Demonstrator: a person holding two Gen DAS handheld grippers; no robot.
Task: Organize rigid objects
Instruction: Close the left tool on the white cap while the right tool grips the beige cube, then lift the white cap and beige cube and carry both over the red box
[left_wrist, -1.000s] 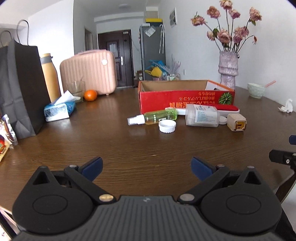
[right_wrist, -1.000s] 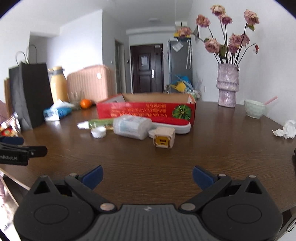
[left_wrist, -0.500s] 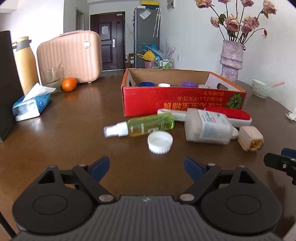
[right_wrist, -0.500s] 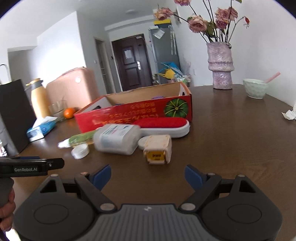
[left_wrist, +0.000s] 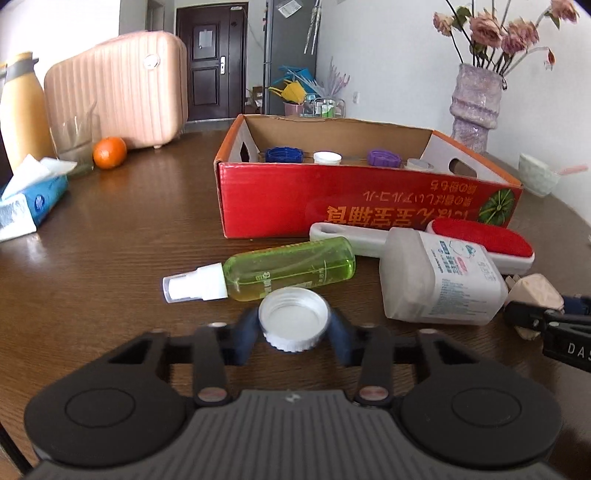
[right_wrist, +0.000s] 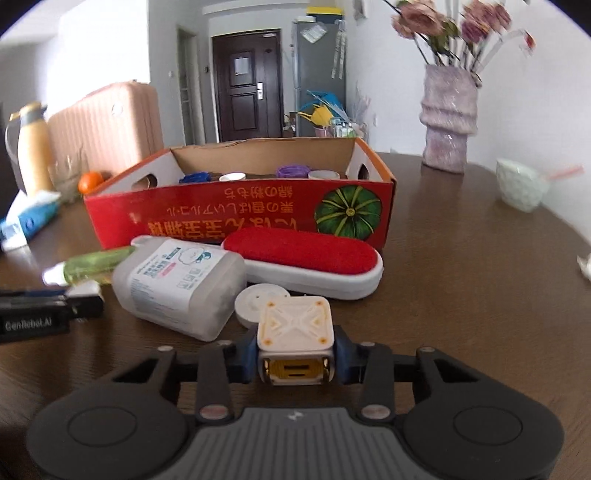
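Round white plastic cap (left_wrist: 293, 324) pinched in just-closed left tongs (left_wrist: 293, 330); cream cube-shaped block (right_wrist: 295, 345) gripped between just-closed right tongs (right_wrist: 296, 356).

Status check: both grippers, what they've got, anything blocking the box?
Left gripper closing on white cap. Right gripper closing on cube. Bottles, brush before box.

Brown wooden table (left_wrist: 110, 258) carries red box (left_wrist: 332, 199), spray bottle (left_wrist: 288, 267), white jug (left_wrist: 439, 280), brush (right_wrist: 310, 258), tissue pack (left_wrist: 29, 203), orange (left_wrist: 109, 152), vase (left_wrist: 474, 107).
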